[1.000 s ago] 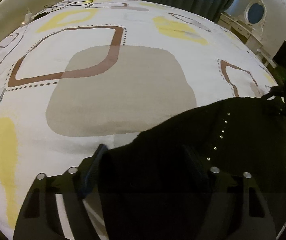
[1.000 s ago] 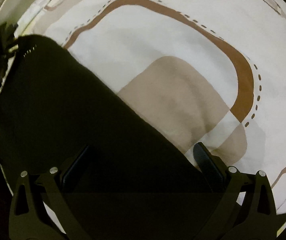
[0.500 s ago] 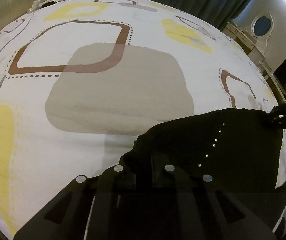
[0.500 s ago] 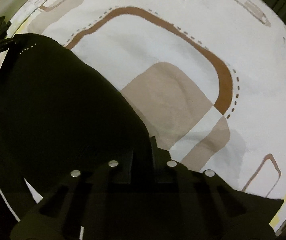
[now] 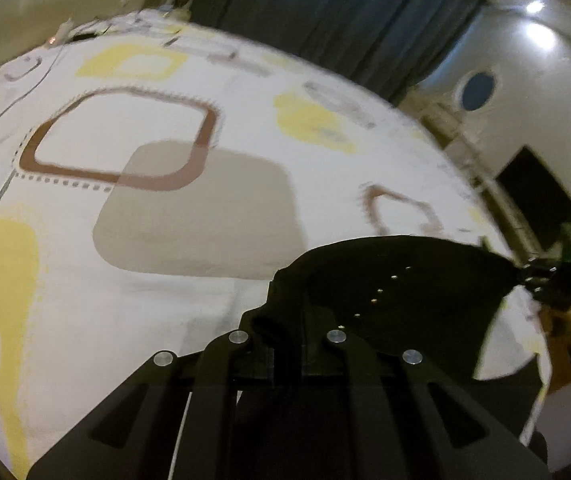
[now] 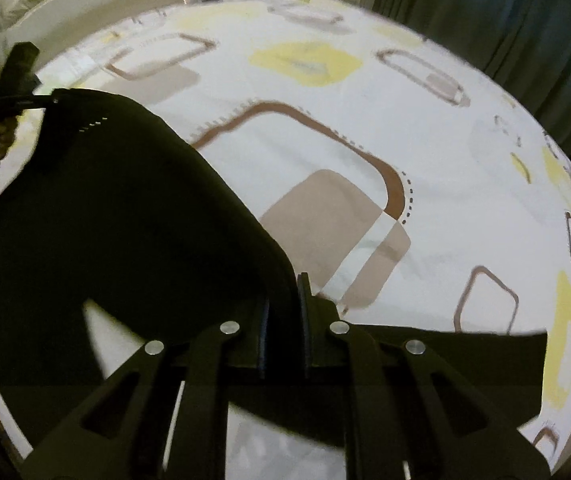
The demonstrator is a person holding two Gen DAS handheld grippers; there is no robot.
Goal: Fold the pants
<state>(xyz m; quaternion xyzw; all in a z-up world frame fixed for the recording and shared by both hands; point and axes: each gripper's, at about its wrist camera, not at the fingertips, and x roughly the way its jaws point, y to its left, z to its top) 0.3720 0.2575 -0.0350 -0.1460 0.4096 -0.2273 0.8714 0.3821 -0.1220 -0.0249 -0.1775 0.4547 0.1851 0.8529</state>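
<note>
The black pants [image 5: 405, 284] with a row of small silver studs hang stretched between my two grippers above the bed. My left gripper [image 5: 285, 320] is shut on one corner of the pants. My right gripper [image 6: 285, 304] is shut on the other corner; the pants [image 6: 117, 208] spread leftward from it. The right gripper shows far right in the left wrist view [image 5: 549, 280], and the left gripper shows upper left in the right wrist view [image 6: 17, 92]. The lower part of the pants is hidden behind the gripper bodies.
A bed sheet [image 5: 173, 208] in white with brown, beige and yellow shapes covers the bed below. Dark curtains [image 5: 325, 16] hang behind it. A white dresser with an oval mirror [image 5: 477, 92] and a dark screen [image 5: 537, 196] stand at the right. A padded headboard [image 6: 65, 12] rises at the left.
Both grippers closed on the pants' edge from open, then lifted it off the bed. The cloth now hangs between them and the views tilt up toward the room.
</note>
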